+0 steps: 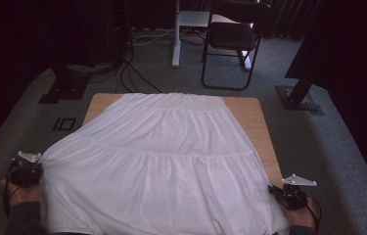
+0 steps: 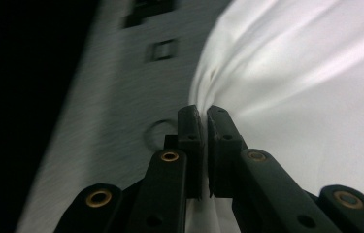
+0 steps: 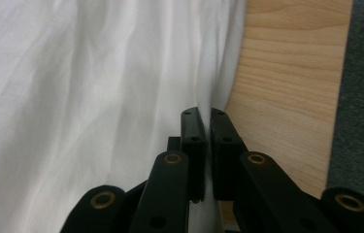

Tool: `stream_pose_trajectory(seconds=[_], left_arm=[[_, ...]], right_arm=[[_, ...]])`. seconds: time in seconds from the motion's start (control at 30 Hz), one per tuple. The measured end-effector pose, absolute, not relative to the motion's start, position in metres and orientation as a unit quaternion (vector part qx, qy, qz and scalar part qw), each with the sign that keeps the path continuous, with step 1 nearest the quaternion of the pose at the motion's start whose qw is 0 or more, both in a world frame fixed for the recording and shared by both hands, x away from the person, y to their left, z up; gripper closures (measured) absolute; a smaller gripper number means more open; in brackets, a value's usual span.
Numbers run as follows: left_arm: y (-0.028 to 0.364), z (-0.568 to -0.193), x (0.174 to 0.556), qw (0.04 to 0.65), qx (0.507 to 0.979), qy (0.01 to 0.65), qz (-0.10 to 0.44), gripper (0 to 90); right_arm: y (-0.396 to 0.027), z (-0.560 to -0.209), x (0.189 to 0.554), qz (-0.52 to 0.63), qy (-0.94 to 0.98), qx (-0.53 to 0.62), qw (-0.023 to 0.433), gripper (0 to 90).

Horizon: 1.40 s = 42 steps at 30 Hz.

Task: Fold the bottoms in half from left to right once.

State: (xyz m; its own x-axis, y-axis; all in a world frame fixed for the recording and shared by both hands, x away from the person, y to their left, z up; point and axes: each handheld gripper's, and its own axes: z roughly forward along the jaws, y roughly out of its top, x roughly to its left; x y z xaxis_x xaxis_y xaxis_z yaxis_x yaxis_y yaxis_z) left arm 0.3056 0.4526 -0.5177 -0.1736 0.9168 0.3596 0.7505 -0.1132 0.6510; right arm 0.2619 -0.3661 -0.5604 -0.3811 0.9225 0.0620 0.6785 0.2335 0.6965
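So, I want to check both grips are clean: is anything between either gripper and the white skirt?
Nothing visible. The left gripper is shut on the white skirt at its left edge, and the right gripper is shut on its right edge above the wooden table.

No readable text, labels, brands or numbers in any view. Closest thing to a sign is a black square outline mark (image 1: 65, 124) on the grey floor (image 1: 34, 117) left of the surface (image 1: 257, 122); it carries no lettering, and in the left gripper view it's blurred.
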Motion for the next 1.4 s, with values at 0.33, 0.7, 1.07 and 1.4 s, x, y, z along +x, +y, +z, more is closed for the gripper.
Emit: stream_pose_trajectory(seconds=[0.33, 0.7, 1.07, 1.4], left_arm=[[0.402, -0.472, 0.284, 0.244, 0.681, 0.568, 0.392, 86.2], [0.3, -0.429, 0.27, 0.387, 0.766, 0.42, 0.296, 86.1], [0.131, -0.432, 0.29, 0.464, 0.835, 0.243, 0.17, 86.2], [0.044, -0.471, 0.293, 0.478, 0.856, 0.18, 0.075, 86.2]], right_arm=[[-0.362, -0.561, 0.261, 0.335, 0.772, 0.51, 0.181, 83.3], [-0.36, -0.562, 0.262, 0.345, 0.772, 0.504, 0.174, 82.4], [-0.354, -0.562, 0.264, 0.346, 0.776, 0.499, 0.171, 82.9], [-0.351, -0.56, 0.266, 0.334, 0.777, 0.505, 0.174, 82.9]])
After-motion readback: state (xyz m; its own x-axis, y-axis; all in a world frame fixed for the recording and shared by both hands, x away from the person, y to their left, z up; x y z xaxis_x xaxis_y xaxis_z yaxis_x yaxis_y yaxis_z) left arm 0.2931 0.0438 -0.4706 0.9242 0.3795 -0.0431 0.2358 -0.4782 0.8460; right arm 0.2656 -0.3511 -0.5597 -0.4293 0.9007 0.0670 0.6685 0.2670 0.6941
